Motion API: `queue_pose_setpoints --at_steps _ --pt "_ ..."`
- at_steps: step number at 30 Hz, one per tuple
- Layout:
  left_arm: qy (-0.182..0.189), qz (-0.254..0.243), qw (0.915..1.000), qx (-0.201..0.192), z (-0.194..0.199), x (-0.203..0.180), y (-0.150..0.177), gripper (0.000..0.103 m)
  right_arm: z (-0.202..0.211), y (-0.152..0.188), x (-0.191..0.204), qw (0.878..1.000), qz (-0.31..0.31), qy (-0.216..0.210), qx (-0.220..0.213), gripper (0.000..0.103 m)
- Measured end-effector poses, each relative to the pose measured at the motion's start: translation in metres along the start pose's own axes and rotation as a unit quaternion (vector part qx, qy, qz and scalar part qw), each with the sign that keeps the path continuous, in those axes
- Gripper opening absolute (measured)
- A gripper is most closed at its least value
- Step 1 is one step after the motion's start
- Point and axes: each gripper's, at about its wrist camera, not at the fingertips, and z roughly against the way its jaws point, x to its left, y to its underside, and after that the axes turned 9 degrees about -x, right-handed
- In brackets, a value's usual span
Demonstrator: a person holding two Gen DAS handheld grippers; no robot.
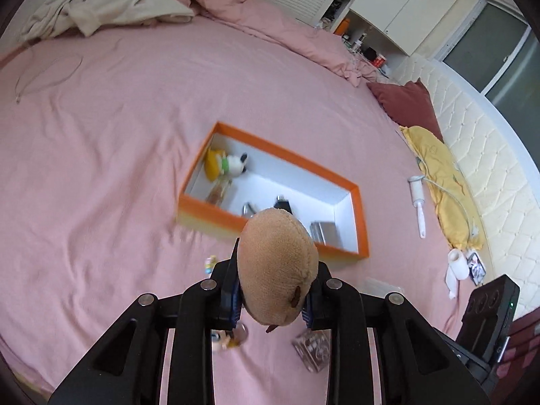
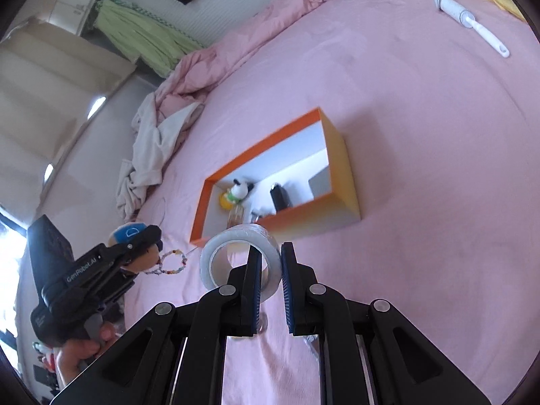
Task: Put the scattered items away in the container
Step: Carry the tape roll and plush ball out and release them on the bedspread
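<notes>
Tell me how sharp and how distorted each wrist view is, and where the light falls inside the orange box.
Left wrist view: fisheye bends the bed round; the orange box is motion-smeared, the plush toy in the left gripper sharper. Right wrist view: same bowing, the box soft-edged, the tape roll in the right gripper fairly crisp; daylight brightens the box's white inner wall, shadow along its floor.

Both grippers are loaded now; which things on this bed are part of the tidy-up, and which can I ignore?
Job:
- orange box, the container
- plush toy, in the left gripper
- tape roll, in the right gripper
- clear packet, loose on the sheet
- small figure, near the box

Lying about:
- lint roller
- yellow cloth
- pink duvet
</notes>
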Motion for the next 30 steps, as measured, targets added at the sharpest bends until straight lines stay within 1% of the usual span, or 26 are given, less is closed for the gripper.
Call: queue_pose_setpoints --at_steps 2,5,7,9,12,16,19,22,25,28,30 --pt "0.014 0.036 0.9992 0.015 -0.004 0.007 0.026 0.028 -0.001 0.014 0.007 1.0 0.011 0.008 0.008 0.012" --pt "0.007 0.049 0.9981 0.036 -0.011 0.0 0.059 0.028 -0.002 0.035 0.015 0.999 0.03 0.027 0.026 0.012" --pt "0.008 0.055 0.9975 0.044 -0.007 -0.008 0.084 0.028 -0.006 0.043 0.018 0.997 0.042 0.047 0.035 0.012" --pt "0.005 0.051 0.9971 0.056 -0.006 -0.009 0.095 0.028 -0.007 0.049 0.017 0.997 0.044 0.054 0.037 0.012" --pt "-0.023 0.022 0.9963 0.079 -0.008 -0.012 0.113 0.028 -0.009 0.056 0.009 0.995 0.046 0.071 0.043 0.012" --pt "-0.005 0.034 0.9947 0.097 -0.009 -0.006 0.128 0.028 -0.013 0.063 -0.007 0.994 0.036 0.091 0.051 0.012" --pt "-0.016 0.023 0.9923 0.121 -0.019 -0.007 0.135 0.03 -0.014 0.064 -0.017 0.994 0.026 0.093 0.055 0.012" --pt "-0.021 0.028 0.9894 0.141 -0.031 0.0 0.145 0.03 -0.011 0.061 -0.021 0.994 0.017 0.094 0.047 0.012" --pt "-0.007 0.055 0.9882 0.143 -0.034 0.009 0.149 0.032 -0.006 0.055 -0.024 0.994 0.01 0.101 0.032 0.012" --pt "0.006 0.08 0.9857 0.148 -0.033 0.015 0.147 0.035 -0.007 0.054 -0.031 0.994 -0.001 0.108 0.028 0.012" --pt "0.017 0.097 0.9843 0.147 -0.031 0.016 0.146 0.043 -0.008 0.054 -0.037 0.994 -0.013 0.108 0.027 0.014"
